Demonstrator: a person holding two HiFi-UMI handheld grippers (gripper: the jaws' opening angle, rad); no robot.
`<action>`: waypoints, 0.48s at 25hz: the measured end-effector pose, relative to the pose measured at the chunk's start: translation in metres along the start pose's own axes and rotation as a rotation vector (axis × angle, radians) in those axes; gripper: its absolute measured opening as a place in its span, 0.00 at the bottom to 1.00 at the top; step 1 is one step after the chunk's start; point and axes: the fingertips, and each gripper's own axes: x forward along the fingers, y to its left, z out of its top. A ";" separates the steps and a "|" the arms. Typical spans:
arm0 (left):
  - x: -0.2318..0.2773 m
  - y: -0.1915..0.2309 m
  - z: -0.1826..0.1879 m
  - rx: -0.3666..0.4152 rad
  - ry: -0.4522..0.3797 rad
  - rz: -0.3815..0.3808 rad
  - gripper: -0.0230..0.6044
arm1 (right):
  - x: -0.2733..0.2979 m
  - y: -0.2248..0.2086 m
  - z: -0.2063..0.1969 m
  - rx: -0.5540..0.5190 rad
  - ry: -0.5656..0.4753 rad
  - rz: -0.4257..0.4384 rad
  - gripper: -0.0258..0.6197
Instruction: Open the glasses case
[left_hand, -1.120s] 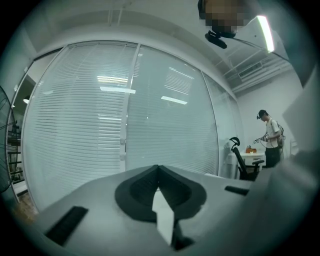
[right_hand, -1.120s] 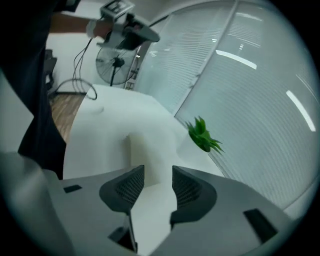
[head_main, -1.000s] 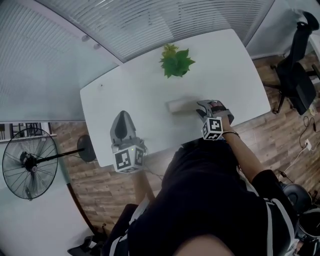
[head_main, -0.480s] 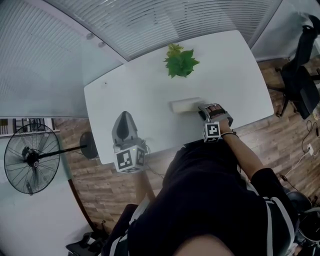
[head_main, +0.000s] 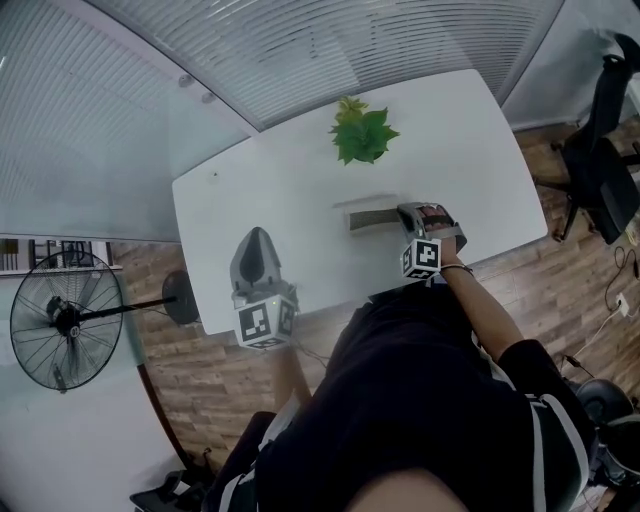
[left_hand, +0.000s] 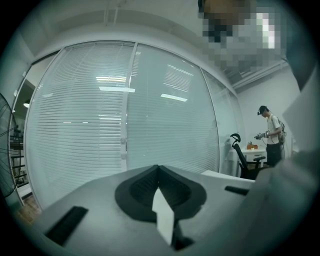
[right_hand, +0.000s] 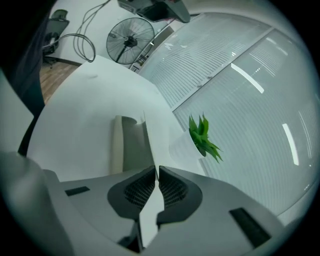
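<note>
The pale glasses case (head_main: 370, 217) lies on the white table (head_main: 280, 185) with its lid raised a little, so the dark inside shows. In the right gripper view its beige base (right_hand: 117, 145) and grey inside (right_hand: 134, 146) lie just ahead. My right gripper (head_main: 403, 213) is at the case's right end. Its jaws (right_hand: 158, 169) are closing, almost together, with the thin white edge of the lid (right_hand: 150, 140) between them. My left gripper (head_main: 254, 236) hovers over the table's near left edge, away from the case, shut and empty (left_hand: 158, 168).
A green potted plant (head_main: 362, 132) stands behind the case, also visible in the right gripper view (right_hand: 202, 134). A floor fan (head_main: 60, 320) stands left of the table and an office chair (head_main: 598, 150) to the right. A person (left_hand: 271, 135) stands far off.
The right gripper's jaws have closed at the case's right end. The case, shut before, now shows a dark gap under its lifted lid. The left gripper has kept still.
</note>
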 end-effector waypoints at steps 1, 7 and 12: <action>0.001 0.000 0.001 -0.003 -0.002 -0.001 0.03 | 0.006 -0.008 0.000 0.028 0.005 -0.011 0.09; -0.004 -0.014 0.008 0.050 0.017 -0.055 0.03 | 0.039 -0.031 -0.009 0.128 0.018 -0.031 0.09; -0.005 -0.021 0.012 0.073 0.020 -0.070 0.03 | 0.068 -0.039 -0.018 0.186 0.025 0.001 0.12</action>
